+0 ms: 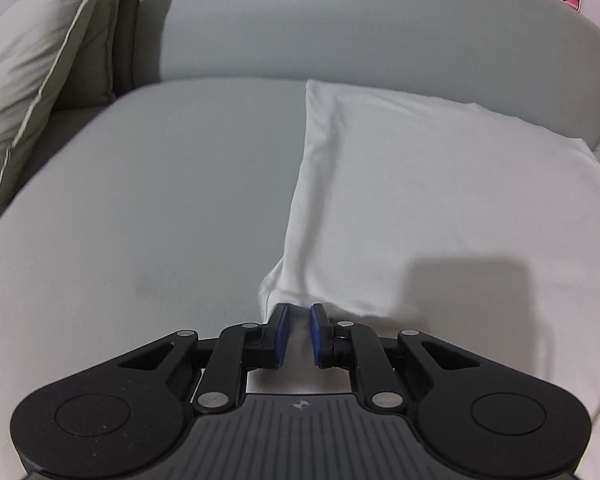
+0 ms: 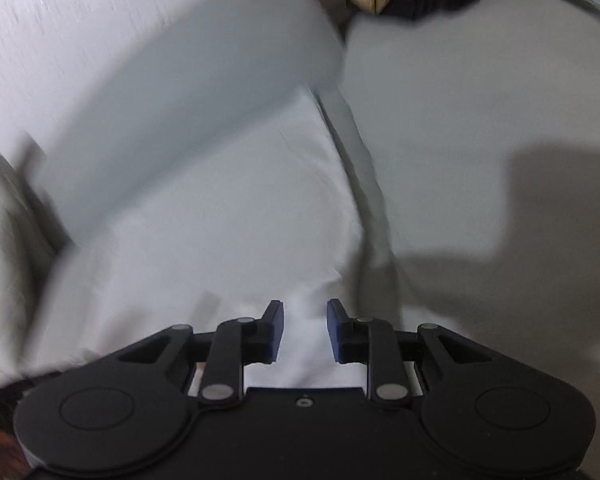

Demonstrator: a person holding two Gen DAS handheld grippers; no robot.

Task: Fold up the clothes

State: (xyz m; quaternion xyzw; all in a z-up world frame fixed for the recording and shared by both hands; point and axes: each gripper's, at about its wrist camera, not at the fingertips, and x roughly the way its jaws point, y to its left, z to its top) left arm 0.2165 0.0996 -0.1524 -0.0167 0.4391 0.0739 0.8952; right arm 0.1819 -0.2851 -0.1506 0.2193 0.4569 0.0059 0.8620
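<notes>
White garment (image 1: 440, 200) hem between nearly closed left jaws, loose between half-open right jaws; pinch both before lifting

My left gripper (image 1: 299, 334) is matt black plastic w/ bright metal pivot pins; its pads (image 1: 281, 336) look like blue rubber, dull. Right gripper (image 2: 305, 330) same build. White garment (image 1: 440, 200) is thin smooth cloth, softly creased. Sofa seat (image 1: 160, 200) has grey-green woven fabric, matt, tight. Cushion (image 1: 32, 92) cloth too, piped edge.
</notes>
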